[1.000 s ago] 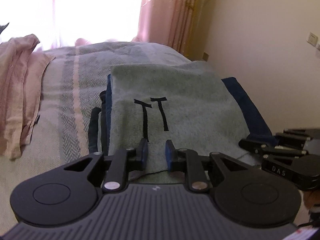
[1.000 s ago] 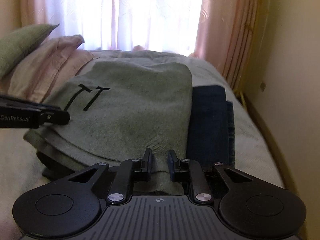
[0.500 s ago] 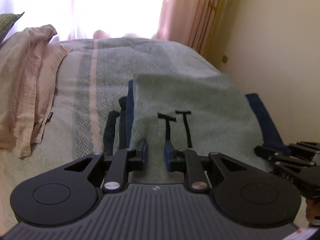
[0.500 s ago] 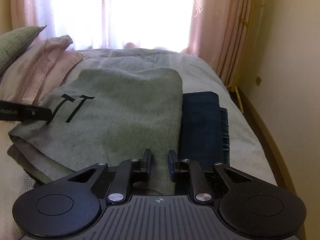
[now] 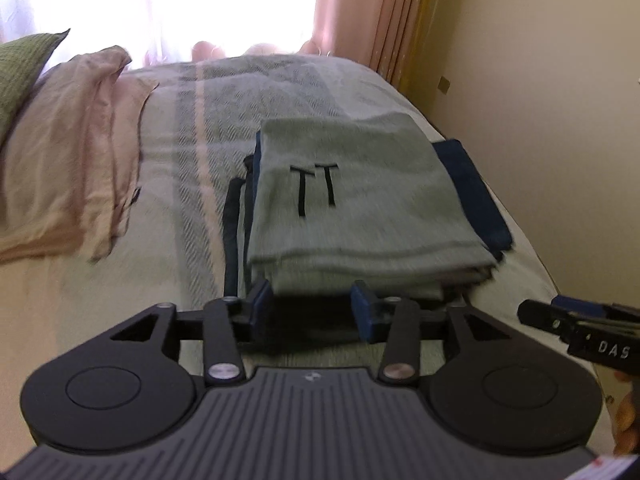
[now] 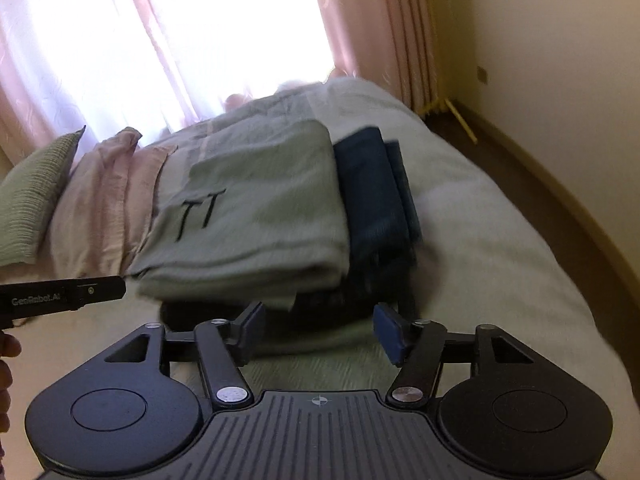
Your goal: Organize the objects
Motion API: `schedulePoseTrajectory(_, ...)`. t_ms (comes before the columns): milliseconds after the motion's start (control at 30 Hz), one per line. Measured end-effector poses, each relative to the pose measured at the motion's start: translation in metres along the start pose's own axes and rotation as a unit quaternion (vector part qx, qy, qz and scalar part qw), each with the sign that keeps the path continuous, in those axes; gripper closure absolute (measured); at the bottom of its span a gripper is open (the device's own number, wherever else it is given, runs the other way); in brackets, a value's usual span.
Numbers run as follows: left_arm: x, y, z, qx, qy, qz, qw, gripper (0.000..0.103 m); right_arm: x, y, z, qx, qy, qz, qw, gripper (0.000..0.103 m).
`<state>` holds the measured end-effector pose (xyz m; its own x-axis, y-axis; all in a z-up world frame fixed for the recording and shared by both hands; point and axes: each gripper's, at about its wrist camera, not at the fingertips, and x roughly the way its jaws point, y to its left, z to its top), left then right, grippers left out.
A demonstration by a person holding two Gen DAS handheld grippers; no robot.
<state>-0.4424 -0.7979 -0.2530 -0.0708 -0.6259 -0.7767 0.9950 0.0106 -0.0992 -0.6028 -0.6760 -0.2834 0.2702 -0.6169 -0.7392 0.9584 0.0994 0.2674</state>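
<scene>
Black "TT" mark on folded grey-green towel (image 5: 360, 196). White "DAS" on right gripper (image 5: 580, 322) side. "GenRobot.AI", blurred, on left gripper (image 6: 64, 300) side.

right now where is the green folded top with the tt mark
The green folded top lies on top of the dark blue folded clothes on the bed, just ahead of both open grippers, with the pink pillow to its left.
</scene>
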Motion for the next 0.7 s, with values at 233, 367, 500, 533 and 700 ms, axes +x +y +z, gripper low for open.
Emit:
schedulePoseTrajectory(233, -0.093, -0.011, -0.026, -0.004, 0.013, 0.016, 0.9998, 0.041, -0.074, 0.031, -0.017, -0.027, 0.007, 0.024, 0.999, 0.042)
schedulePoseTrajectory(367, -0.142, -0.018, -0.043, 0.008, 0.011, 0.027, 0.9995, 0.038, -0.116, 0.049, -0.027, -0.033, 0.004, 0.039, 0.999, 0.042)
schedulePoseTrajectory(500, -0.185, -0.024, -0.059, 0.018, 0.008, 0.028, 0.9994, 0.036, -0.152, 0.064, -0.037, -0.031, 0.008, 0.047, 0.998, 0.042)
schedulePoseTrajectory(533, -0.195, -0.024, -0.063, 0.018, 0.007, 0.025, 0.9995, 0.035, -0.163, 0.068, -0.041, -0.033, 0.006, 0.046, 0.998, 0.042)
schedulePoseTrajectory(700, -0.239, -0.021, -0.079, 0.029, -0.005, 0.015, 0.9995, 0.032, -0.201, 0.085, -0.063, -0.038, -0.006, 0.034, 0.999, 0.042)
